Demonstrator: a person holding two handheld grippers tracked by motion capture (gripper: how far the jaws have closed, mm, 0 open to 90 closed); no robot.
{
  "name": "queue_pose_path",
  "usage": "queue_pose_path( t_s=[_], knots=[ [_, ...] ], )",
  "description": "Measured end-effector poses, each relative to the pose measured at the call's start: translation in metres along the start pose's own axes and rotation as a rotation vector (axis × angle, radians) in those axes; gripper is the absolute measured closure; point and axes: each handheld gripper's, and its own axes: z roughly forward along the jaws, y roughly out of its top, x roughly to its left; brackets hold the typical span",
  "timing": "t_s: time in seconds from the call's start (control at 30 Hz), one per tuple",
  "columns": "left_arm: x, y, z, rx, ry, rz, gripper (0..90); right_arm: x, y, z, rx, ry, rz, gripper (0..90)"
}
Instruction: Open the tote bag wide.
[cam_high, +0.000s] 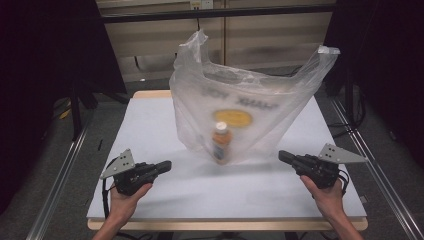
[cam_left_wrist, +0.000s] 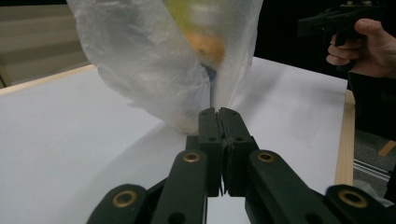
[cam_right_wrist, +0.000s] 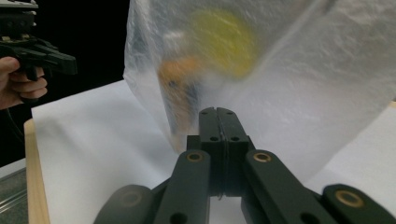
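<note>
A translucent plastic bag (cam_high: 250, 105) stands upright in the middle of the white table (cam_high: 150, 125), its two handles sticking up. Inside it stands a bottle (cam_high: 220, 142) with an orange label and a pale cap; the bag carries a yellow print. My left gripper (cam_high: 167, 165) rests low at the front left of the bag, jaws shut and empty, pointing toward it. My right gripper (cam_high: 281, 156) sits at the front right, also shut and empty. The bag (cam_left_wrist: 159, 60) rises just beyond my left gripper (cam_left_wrist: 218, 112). The bag (cam_right_wrist: 261, 70) and blurred bottle (cam_right_wrist: 180, 93) lie ahead of my right gripper (cam_right_wrist: 217, 112).
The table has a wooden edge (cam_high: 225, 224) at the front. Metal rails (cam_high: 57, 175) run along the floor on both sides. Dark curtains and a stand (cam_high: 75, 105) flank the table. Bare white surface lies in front of the bag between the two grippers.
</note>
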Motion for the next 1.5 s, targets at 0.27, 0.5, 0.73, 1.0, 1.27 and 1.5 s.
queue_pose_path(
  t_s=[0.27,0.5,0.73,1.0,1.27,1.5],
  knots=[
    [0.006,0.019,0.012,0.010,0.009,0.031,90.0,0.000,0.015,0.014,0.015,0.036,0.007,90.0],
    [0.021,0.035,0.020,-0.019,0.048,0.022,90.0,0.001,0.033,0.026,0.007,0.034,-0.009,90.0],
    [0.029,0.051,0.033,-0.049,0.017,0.031,90.0,-0.001,0.060,0.033,-0.013,0.040,-0.033,90.0],
    [0.028,0.075,0.045,-0.088,-0.007,0.043,90.0,-0.007,0.093,0.039,-0.034,0.041,-0.062,90.0],
    [0.019,0.078,0.072,-0.056,-0.016,0.077,90.0,-0.009,0.111,0.059,-0.058,0.052,-0.061,90.0],
    [0.020,0.068,0.086,-0.004,-0.021,0.077,90.0,-0.008,0.138,0.067,-0.086,0.053,-0.078,90.0]
  ],
)
